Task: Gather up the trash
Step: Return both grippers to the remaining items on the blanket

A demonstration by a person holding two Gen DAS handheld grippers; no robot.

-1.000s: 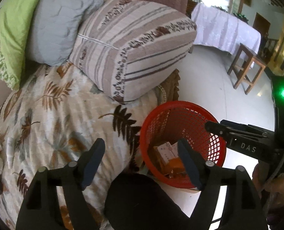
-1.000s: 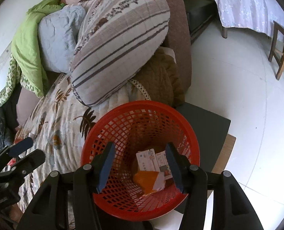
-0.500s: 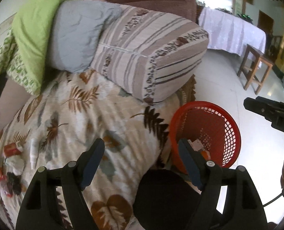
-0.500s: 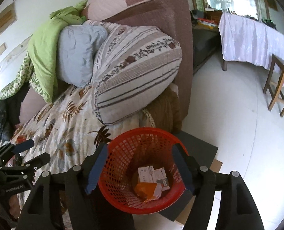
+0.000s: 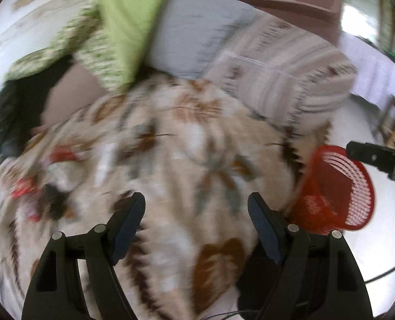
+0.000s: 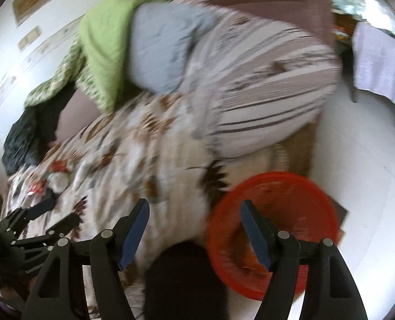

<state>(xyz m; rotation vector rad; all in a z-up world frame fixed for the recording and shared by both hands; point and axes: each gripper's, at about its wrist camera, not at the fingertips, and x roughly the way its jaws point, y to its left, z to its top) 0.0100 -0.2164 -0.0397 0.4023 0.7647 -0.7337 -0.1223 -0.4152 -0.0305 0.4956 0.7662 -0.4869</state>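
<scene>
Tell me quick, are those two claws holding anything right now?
Left gripper: open, holding nothing.
Right gripper: open, holding nothing.

Two hand-held grippers, each a black plastic frame with triangular cut-outs and silver pivot screws. The left gripper (image 5: 196, 214) carries dark navy finger pads (image 5: 261, 229); the right gripper (image 6: 194, 226) has brighter blue pads (image 6: 133, 236) (motion blur softens both views). A thin black cable (image 5: 381, 276) trails by the left gripper's frame.
</scene>
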